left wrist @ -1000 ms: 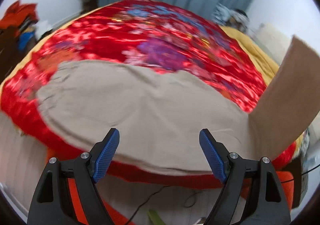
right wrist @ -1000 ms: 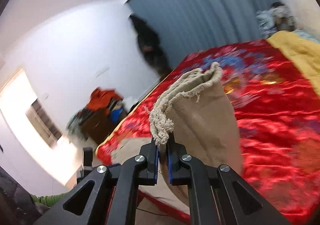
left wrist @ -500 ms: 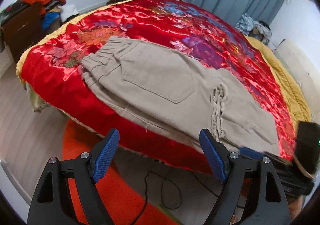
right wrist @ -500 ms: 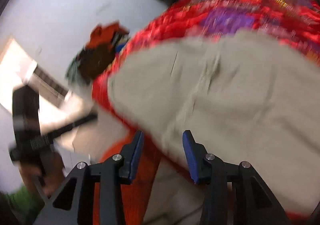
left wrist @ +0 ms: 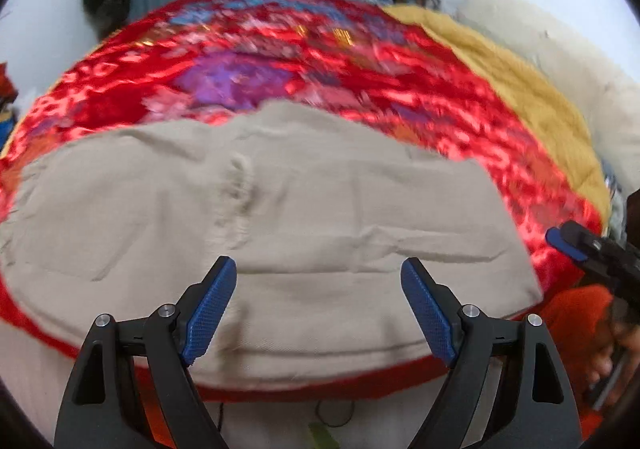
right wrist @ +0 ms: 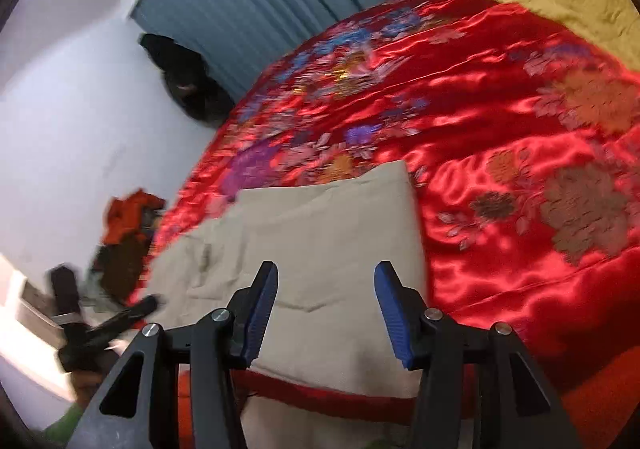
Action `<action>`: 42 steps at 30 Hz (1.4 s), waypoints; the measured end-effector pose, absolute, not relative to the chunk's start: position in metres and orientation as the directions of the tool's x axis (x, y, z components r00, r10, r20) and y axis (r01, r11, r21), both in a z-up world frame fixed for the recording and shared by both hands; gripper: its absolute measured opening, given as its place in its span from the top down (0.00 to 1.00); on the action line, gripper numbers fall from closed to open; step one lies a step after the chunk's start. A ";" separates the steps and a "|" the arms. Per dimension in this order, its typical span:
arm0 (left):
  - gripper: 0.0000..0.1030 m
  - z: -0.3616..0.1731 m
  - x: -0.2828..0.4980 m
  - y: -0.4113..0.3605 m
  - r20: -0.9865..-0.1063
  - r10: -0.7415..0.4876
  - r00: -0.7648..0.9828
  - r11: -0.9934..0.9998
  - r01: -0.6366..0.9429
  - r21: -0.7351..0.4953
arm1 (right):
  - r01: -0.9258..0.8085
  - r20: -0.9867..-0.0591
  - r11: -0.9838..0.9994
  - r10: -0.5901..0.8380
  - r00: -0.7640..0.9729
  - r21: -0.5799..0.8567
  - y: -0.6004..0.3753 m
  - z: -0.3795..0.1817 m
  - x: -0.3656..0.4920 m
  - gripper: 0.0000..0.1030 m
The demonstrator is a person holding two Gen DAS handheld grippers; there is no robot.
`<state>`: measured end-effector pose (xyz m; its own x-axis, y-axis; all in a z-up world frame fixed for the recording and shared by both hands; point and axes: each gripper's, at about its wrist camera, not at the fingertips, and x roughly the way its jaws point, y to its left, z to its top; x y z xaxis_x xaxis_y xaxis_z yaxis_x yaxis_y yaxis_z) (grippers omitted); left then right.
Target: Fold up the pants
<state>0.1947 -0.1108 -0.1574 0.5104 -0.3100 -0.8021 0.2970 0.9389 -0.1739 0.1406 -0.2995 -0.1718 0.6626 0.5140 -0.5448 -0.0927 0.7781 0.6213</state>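
Right hand-held gripper [right wrist: 326,307] hangs over the beige cotton pants [right wrist: 320,245], its blue-padded jaws just been opening and now standing half apart, nothing pinched between them, pads clear of the cloth. Left hand-held gripper [left wrist: 318,309] spread wide above the same pants, empty too, touching nothing. The pants lie folded flat along the near edge of the bed, on the shiny red floral satin bedspread [right wrist: 500,137], their hem just short of the drop. A mustard-yellow blanket [left wrist: 520,89] covers the bed's right side. Left view is smeared, fine detail unreadable.
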 end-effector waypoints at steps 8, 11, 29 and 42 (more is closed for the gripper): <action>0.18 -0.183 0.194 -0.091 -0.860 -0.224 0.459 0.964 0.232 -0.127 | -0.140 -0.664 0.794 0.578 0.475 0.591 -0.236 -0.225 0.145 0.50; 0.17 -0.165 0.198 -0.090 -0.839 -0.247 0.485 0.964 0.213 -0.160 | -0.163 -0.671 0.807 0.569 0.475 0.568 -0.233 -0.223 0.146 0.50; 0.11 -0.192 0.212 -0.119 -0.896 -0.034 0.442 0.945 0.307 0.116 | -0.207 -0.688 0.825 0.556 0.466 0.526 -0.220 -0.222 0.149 0.40; 0.08 -0.162 0.242 -0.147 -0.870 -0.212 0.445 0.944 0.324 -0.064 | -0.221 -0.692 0.829 0.553 0.465 0.514 -0.214 -0.222 0.149 0.30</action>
<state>0.2423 -0.1466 -0.1618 0.4455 -0.2118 -0.8699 0.3235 0.9440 -0.0642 0.1490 -0.2138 -0.2225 0.4652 0.5526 -0.6915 -0.2210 0.8290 0.5138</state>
